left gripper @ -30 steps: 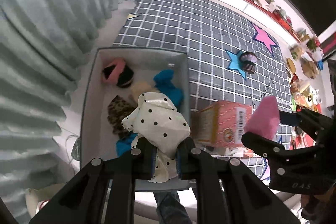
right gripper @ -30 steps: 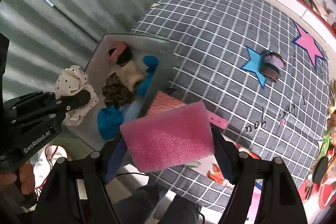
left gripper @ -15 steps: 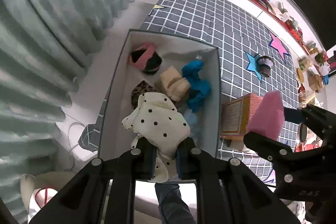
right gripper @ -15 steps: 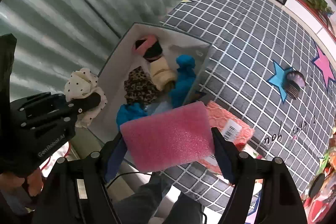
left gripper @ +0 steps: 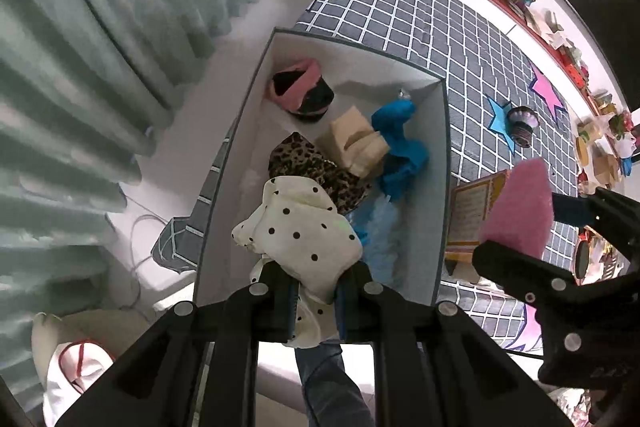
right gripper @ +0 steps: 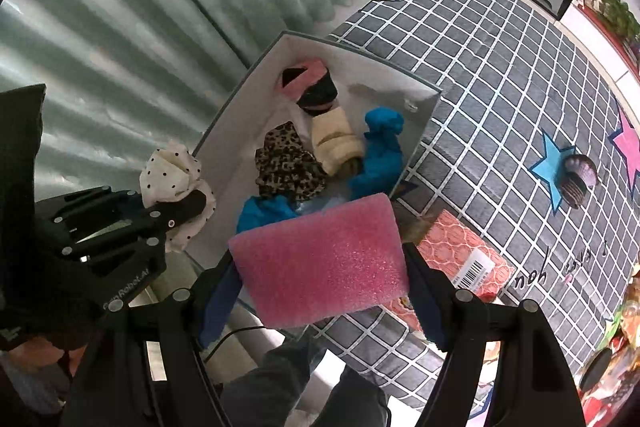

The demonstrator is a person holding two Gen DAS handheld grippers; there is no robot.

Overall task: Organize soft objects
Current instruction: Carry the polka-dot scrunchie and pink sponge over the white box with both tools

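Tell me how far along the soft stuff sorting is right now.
Partly done: the white bin already holds a leopard-print cloth, blue fabric, a beige roll and a pink-and-black piece. In hand: the left gripper holds a polka-dot cloth above the bin, and the right gripper holds a pink sponge. Both remain to be dropped in.

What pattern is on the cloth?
Cream with black polka dots; clearest from the left wrist.

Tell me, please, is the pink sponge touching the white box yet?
Apart. The left wrist view shows the pink sponge clamped in the right gripper, beyond the white box wall.
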